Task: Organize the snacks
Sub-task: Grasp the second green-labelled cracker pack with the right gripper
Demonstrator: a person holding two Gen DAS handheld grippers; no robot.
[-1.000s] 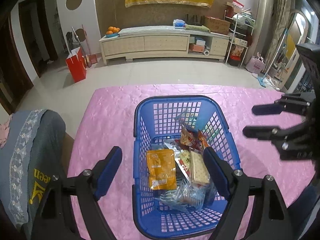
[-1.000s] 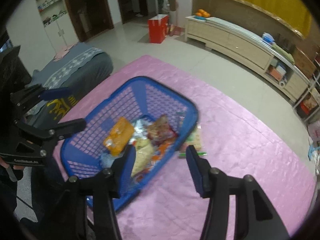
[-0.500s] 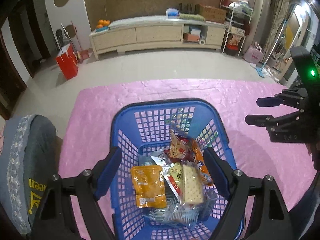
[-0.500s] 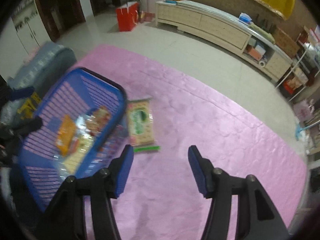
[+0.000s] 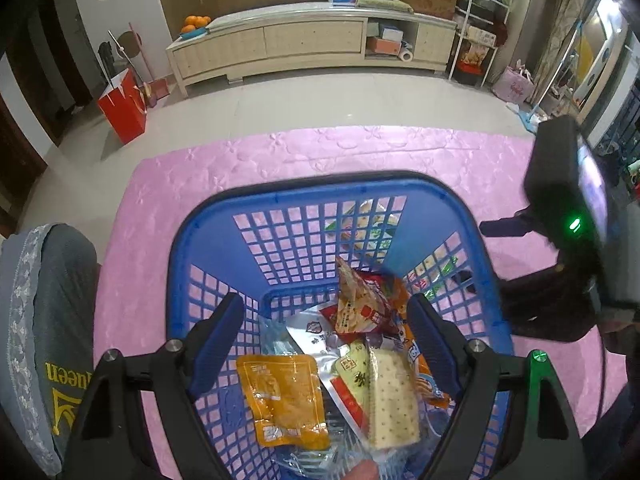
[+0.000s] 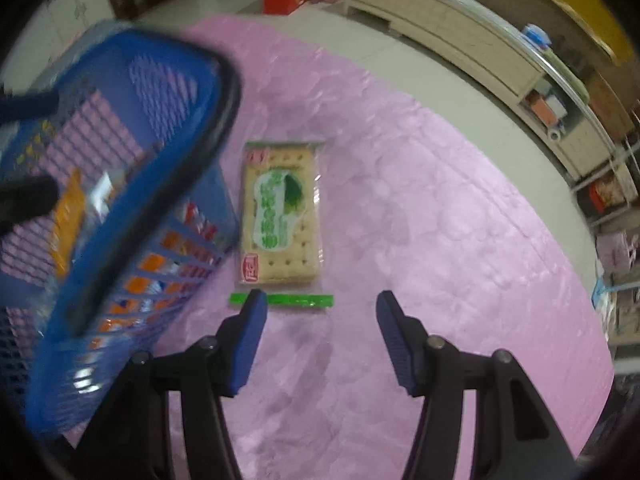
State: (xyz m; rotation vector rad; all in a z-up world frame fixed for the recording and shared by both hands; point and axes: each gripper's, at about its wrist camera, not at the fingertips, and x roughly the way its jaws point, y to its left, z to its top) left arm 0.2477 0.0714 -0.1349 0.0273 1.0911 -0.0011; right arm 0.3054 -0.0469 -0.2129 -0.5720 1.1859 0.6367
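Since the earlier frame, right gripper [image 6: 318, 322] has swung off the basket [image 6: 120, 208] toward the cracker packet [image 6: 280, 216]; jaws spread wide, holding nothing, tips just short of the packet's green strip. Packet lies flat on the pink bench [image 6: 440, 240], just beside the basket wall. Left gripper [image 5: 324, 334] hangs over the basket's snack packets [image 5: 288, 396], jaws wide apart, empty
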